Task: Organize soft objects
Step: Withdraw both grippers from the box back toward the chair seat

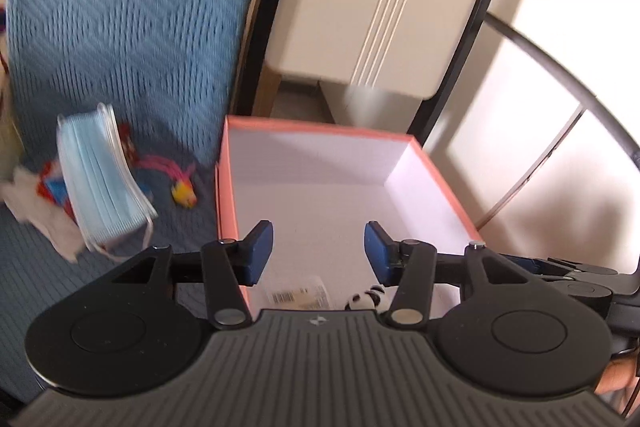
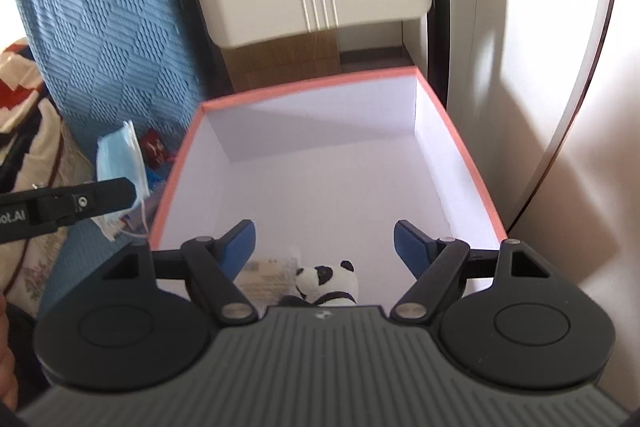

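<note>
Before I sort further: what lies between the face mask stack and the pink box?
In the left wrist view, a small yellow toy with pink strings lies on the blue cover between the mask stack and the box.

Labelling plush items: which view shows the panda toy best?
Right wrist view. The panda toy lies in the pink-rimmed box with its face and black ears clear, just ahead of the open right gripper. The left wrist view shows only a sliver of it behind the left gripper body.

The box has a salmon-pink rim and white inside. The toy panda is black and white. The masks are pale blue. The bedspread is blue, woven in diamonds.
</note>
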A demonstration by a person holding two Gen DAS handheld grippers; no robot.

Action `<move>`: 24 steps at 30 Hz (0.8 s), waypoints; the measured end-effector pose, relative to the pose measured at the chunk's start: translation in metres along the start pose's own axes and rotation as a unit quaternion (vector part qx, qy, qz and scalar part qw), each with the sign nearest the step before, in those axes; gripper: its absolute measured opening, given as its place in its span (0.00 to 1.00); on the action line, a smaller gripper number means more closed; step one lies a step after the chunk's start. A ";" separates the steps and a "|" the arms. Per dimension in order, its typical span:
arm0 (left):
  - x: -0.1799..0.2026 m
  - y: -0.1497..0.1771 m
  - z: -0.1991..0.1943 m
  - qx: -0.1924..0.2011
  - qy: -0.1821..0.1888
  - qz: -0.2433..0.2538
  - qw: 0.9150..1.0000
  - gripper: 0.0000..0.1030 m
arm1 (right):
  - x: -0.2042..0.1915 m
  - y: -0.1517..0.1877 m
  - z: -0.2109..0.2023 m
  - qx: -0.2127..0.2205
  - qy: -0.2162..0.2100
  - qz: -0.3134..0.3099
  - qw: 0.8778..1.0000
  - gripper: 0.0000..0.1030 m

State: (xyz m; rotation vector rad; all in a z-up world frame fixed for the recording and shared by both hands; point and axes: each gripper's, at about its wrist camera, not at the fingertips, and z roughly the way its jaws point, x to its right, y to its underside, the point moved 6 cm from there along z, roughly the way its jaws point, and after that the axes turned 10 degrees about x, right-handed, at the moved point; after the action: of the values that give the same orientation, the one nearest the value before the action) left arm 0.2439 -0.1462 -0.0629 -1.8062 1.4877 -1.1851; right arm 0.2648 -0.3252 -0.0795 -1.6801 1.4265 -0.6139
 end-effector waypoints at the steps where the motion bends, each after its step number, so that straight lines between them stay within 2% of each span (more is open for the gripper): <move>1: 0.000 -0.005 -0.007 0.008 0.000 0.004 1.000 0.55 | -0.003 -0.003 -0.005 0.006 -0.002 0.000 1.000 0.76; 12: -0.033 -0.042 -0.074 0.072 -0.016 0.007 0.997 0.55 | -0.056 -0.026 -0.045 0.060 -0.031 -0.024 0.997 0.76; 24: -0.083 -0.039 -0.126 0.117 -0.044 0.014 0.992 0.55 | -0.120 -0.015 -0.069 0.079 -0.051 -0.058 0.994 0.76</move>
State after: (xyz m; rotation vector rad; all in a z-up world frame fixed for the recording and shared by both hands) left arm 0.1532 -0.0391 0.0057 -1.6534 1.2636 -1.1954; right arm 0.1896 -0.2292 -0.0131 -1.6519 1.1828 -0.6777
